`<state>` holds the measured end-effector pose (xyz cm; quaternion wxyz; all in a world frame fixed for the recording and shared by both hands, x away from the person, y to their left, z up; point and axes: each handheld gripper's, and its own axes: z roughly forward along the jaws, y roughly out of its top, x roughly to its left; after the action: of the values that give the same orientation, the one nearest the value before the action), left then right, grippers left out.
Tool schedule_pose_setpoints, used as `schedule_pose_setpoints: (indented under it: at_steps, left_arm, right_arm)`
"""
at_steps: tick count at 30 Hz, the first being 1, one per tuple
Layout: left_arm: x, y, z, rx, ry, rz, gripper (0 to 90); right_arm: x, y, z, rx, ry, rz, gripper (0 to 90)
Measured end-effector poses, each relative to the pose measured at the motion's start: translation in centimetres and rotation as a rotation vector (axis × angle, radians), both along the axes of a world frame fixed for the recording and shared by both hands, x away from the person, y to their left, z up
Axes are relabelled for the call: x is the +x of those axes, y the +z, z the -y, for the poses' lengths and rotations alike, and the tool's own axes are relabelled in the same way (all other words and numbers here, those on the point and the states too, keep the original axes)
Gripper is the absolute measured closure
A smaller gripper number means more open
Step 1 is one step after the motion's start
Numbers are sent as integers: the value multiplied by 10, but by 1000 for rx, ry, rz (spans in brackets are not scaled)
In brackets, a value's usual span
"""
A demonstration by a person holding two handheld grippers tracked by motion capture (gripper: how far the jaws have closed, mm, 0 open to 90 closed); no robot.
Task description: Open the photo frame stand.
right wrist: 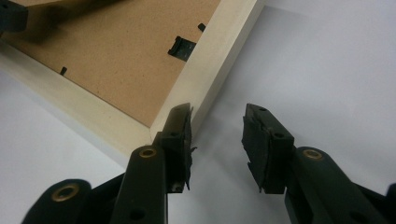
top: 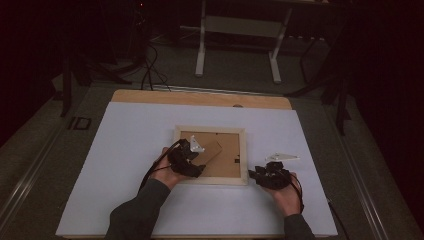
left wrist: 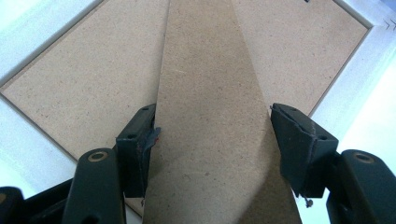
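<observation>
I had the pale wooden picture frame lying face down near the middle of the white table sheet, brown fibreboard backing facing up. Its brown fibreboard stand flap was lifted off the backing and ran up the middle of the left gripper view.

Left gripper: I had it over the frame's near-left part, jaws spread wide with the stand flap between them. The left pad sat right at the flap's edge, looked like touching. The right pad stood at the other edge; contact there I couldn't tell for sure. No clear squeeze on the flap, so I read it as straddling, not clamped.

Right gripper: I kept it on the table sheet just off the frame's near-right corner, jaws roughly half apart, nothing between them but bare sheet. Its left jaw sat just beside the frame's outer corner edge, very close; touching or not I couldn't tell. Its right jaw was clear of everything.

In the high view the left gripper overlapped the frame, and the right gripper sat just beside it. A small black hanger clip showed on the backing near the right rail.
</observation>
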<state>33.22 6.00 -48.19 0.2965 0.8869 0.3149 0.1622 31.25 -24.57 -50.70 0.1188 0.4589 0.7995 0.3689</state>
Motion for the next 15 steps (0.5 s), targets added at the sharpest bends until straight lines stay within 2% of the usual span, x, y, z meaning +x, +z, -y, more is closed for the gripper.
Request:
schedule_pose_setpoints:
  at_steps: [10, 15]
  left_arm:
    - [-6, 1, 1, 12, 3, 33, 374]
    - [-9, 1, 2, 18, 2, 48, 374]
  right_arm:
    - [0, 5, -2, 0, -3, 15, 602]
    - [1, 13, 0, 10, -13, 32, 600]
